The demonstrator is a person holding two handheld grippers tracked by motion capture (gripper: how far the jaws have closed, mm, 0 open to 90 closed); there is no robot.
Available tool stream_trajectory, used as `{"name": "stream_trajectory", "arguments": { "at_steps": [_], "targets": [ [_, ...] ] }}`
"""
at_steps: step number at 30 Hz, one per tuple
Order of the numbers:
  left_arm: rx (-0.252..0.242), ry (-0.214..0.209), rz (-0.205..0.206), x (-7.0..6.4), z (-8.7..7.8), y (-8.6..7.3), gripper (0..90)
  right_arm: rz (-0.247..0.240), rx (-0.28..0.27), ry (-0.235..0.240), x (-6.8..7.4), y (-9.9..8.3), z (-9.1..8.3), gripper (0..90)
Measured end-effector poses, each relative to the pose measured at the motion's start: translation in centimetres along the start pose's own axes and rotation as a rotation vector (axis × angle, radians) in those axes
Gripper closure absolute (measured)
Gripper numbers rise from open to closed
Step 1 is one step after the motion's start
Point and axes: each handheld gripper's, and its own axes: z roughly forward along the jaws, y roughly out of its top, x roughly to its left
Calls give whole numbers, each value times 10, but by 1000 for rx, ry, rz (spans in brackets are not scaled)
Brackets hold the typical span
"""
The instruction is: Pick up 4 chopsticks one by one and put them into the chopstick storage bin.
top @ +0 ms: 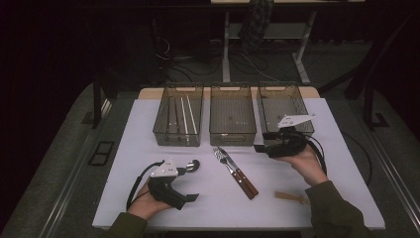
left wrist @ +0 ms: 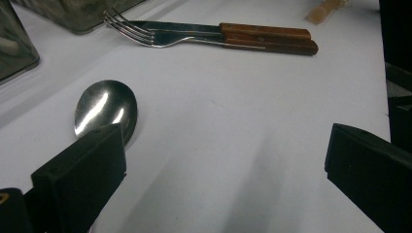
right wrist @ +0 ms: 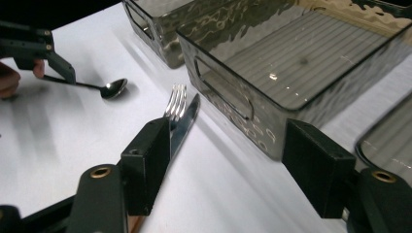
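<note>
1. From the high view I see a white surface in a dark room, cables on the floor behind; three smoky bins line its far edge. My left tool sits low left, my right tool near the right bin.
2. Left gripper view: jaws spread, the spoon lying just beside one; fork and knife lie beyond.
3. Right gripper view: jaws spread, gripping nothing, over the fork and knife beside the middle bin.

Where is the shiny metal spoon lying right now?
In the high view the metal spoon lies on the white table, left of the wooden-handled fork and knife, just ahead of the left gripper and in front of the leftmost bin.
</note>
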Motion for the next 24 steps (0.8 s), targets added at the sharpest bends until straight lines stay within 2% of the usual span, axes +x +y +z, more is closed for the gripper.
{"name": "stream_trajectory", "arguments": {
  "at_steps": [11, 24],
  "targets": [
    [-2, 0, 9, -2, -1, 0, 0, 4, 14, -14, 1, -28, -29, 346],
    [2, 6, 14, -2, -2, 1, 0, 39, 9, -27, 6, -63, -59, 347]
  ]
}}
